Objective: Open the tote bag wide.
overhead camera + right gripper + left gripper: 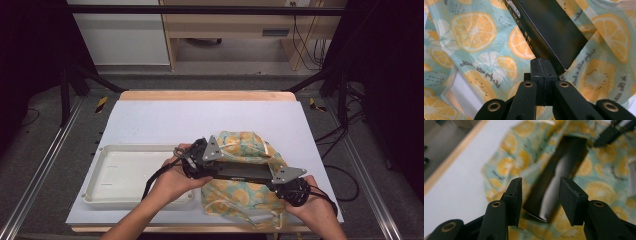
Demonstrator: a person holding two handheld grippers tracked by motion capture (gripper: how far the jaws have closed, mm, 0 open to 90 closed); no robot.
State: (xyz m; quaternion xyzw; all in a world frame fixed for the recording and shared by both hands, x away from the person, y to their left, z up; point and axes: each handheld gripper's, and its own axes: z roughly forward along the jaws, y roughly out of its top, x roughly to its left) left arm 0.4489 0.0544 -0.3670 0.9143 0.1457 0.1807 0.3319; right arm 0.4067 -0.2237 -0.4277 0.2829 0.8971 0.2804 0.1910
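**Black box lay on the lemon-print cloth bag**

The black box (243,171) rested on the lemon-print cloth bag (250,145) at the table's near right, beside a white tray (100,172). The left gripper (540,187) had its fingers spread astride one box end; contact was blurred. The right gripper (541,65) had its fingers pressed together beside the box's corner, gripping nothing visible. Hands hid the box's ends from above.

The far half of the white-topped bench (210,117), from 10 to 2 o'clock, lies bare and passable. At 8 o'clock the shallow white plastic tray (107,195) blocks the near left with its raised rim. At 5 o'clock the crumpled lemon-print fabric bag (240,142) and the long black box (242,171) on it crowd the near right.
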